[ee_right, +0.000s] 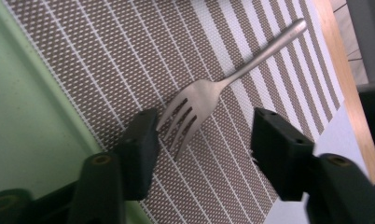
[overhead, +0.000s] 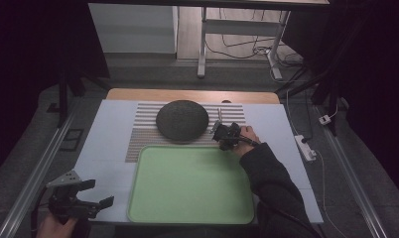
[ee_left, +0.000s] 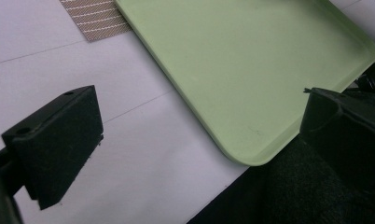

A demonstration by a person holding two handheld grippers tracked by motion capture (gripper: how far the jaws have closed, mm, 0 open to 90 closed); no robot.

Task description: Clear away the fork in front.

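Dim and grainy from above; black at both sides, brighter only on the floor past the table [overhead: 113, 144]. Soft, low contrast on the tray [overhead: 190, 183] and mat [overhead: 143, 129], no hard shadows. Brighter and sharper close up: fork [ee_right: 209, 95] crisp between the right gripper [ee_right: 202, 140] fingers, faint sheen along its handle. Near fingers [ee_left: 59, 140] of the left gripper [ee_left: 195, 135] slightly blurred, matte, without glare.
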